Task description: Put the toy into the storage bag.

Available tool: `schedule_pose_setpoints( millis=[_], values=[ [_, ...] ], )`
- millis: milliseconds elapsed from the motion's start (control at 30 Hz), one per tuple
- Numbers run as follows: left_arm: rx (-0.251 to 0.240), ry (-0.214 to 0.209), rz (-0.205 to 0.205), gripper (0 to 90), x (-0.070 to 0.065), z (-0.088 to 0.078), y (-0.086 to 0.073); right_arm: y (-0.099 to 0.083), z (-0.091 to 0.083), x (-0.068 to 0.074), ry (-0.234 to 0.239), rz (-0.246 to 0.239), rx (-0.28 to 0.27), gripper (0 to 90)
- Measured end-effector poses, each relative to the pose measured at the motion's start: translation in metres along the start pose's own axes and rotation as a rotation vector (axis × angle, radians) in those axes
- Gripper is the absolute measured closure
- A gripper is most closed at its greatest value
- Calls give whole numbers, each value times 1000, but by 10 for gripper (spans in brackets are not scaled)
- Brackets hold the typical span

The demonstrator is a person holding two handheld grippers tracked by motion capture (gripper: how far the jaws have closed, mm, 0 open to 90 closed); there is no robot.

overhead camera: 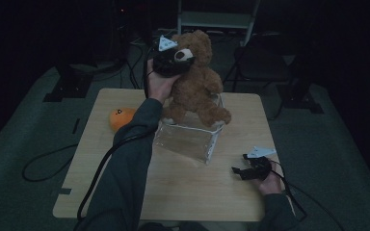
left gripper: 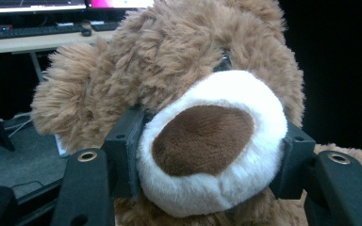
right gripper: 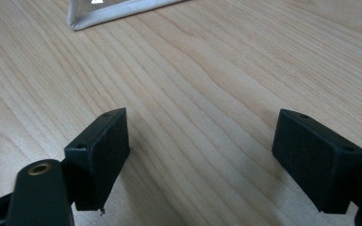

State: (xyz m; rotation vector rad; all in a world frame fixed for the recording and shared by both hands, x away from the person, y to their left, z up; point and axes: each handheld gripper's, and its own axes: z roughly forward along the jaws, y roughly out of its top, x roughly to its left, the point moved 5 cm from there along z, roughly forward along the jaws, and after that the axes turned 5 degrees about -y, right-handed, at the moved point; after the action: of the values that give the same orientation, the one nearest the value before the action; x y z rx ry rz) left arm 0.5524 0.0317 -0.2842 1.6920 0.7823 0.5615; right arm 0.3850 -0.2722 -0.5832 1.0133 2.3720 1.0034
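A light wooden table (overhead camera: 183,187) stands on a grey floor (overhead camera: 24,144). A clear box (overhead camera: 188,139) sits near the middle of the table. An orange soft toy (overhead camera: 121,117) lies by the left edge. The right gripper (overhead camera: 238,172) rests on the wood near the right edge.

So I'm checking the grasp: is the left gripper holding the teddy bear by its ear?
No, the left gripper has its jaws clamped on either side of the teddy bear's white muzzle.

Front & right tabletop (overhead camera: 183,192) free — clear box (overhead camera: 192,137), orange toy (overhead camera: 121,117) block centre-left.
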Motion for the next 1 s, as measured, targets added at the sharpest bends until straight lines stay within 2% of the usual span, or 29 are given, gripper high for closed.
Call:
schedule_pose_setpoints(
  millis=[267, 1000],
  values=[
    [34, 0, 51, 407, -8, 8, -7, 0, 0, 0, 1, 0, 1, 186],
    [119, -39, 110, 407, -21, 23, -30, 0, 0, 0, 1, 1, -1, 186]
  ],
)
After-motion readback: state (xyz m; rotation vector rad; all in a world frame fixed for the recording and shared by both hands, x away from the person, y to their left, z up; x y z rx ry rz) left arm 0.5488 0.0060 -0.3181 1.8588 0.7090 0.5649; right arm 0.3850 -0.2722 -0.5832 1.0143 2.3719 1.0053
